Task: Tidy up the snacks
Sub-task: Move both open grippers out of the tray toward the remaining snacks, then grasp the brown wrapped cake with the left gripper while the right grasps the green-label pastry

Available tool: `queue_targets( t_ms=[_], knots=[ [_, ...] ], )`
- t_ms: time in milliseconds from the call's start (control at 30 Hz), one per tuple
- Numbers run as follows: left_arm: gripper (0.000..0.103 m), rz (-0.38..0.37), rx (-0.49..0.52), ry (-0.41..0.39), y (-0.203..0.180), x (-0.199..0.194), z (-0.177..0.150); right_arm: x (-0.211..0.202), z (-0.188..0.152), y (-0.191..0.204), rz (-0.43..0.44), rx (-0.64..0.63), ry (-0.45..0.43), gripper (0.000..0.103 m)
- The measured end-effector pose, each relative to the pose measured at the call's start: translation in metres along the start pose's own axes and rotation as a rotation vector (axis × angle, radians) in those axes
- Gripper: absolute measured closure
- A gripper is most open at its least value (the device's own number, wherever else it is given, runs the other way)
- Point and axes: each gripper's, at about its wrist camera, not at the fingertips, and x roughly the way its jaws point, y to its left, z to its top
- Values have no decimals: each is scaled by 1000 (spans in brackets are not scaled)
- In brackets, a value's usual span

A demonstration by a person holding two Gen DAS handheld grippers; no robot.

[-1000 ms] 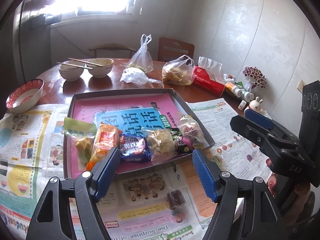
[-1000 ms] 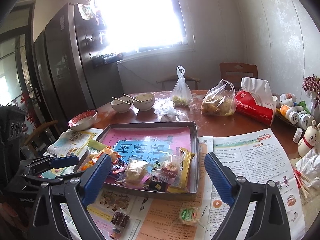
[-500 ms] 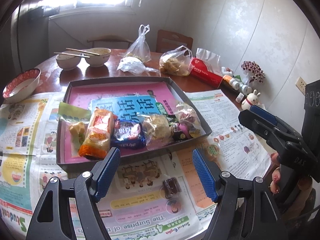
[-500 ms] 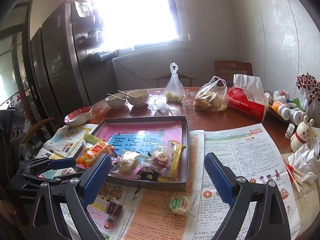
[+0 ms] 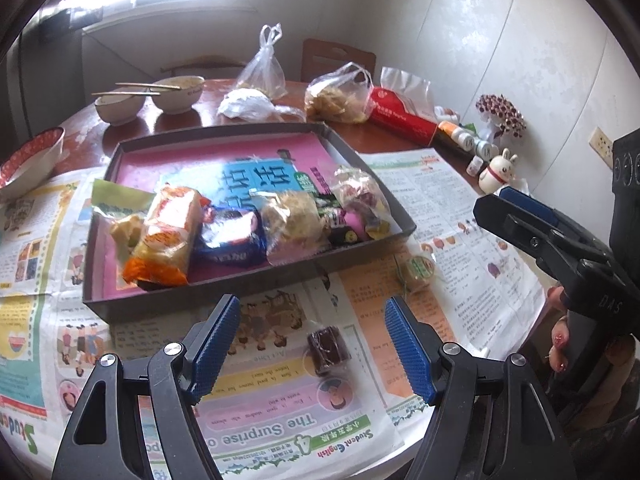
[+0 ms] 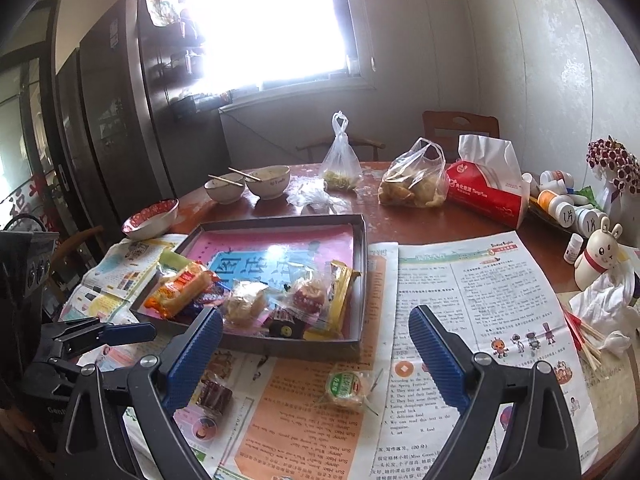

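- Above the newspaper [image 5: 280, 432], the left gripper [image 5: 316, 344] hangs with jaws spread wide and empty; a small dark wrapped sweet [image 5: 326, 345] lies on the paper between its fingers, untouched.
- Right gripper [image 6: 316, 354]: jaws likewise spread, gripping nothing; a round green-labelled snack [image 6: 346, 386] lies on the paper between them.
- Beyond both, a shallow tray [image 5: 372, 240] holds the remaining snack packets [image 5: 168, 236] along its near edge.

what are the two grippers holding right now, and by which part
Nothing. The left gripper stands open above the small dark wrapped snack on the newspaper, not touching it. The right gripper is open too, with nothing between its fingers.
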Motion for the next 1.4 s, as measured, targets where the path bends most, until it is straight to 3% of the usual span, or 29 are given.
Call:
queue_targets(
  t_ms=[867, 1167, 1333, 1400],
  knots=[
    [27, 15, 13, 133, -9, 47, -21, 46, -47, -13, -55, -13, 183, 9],
    [27, 16, 7, 145, -6, 55, -23, 68, -56, -27, -85, 20, 234, 9],
    [27, 11, 7, 138, -6, 56, -22, 75, -57, -27, -90, 25, 243, 15],
    [27, 12, 8, 136, -6, 56, -22, 77, -58, -25, -87, 15, 246, 23]
  ],
)
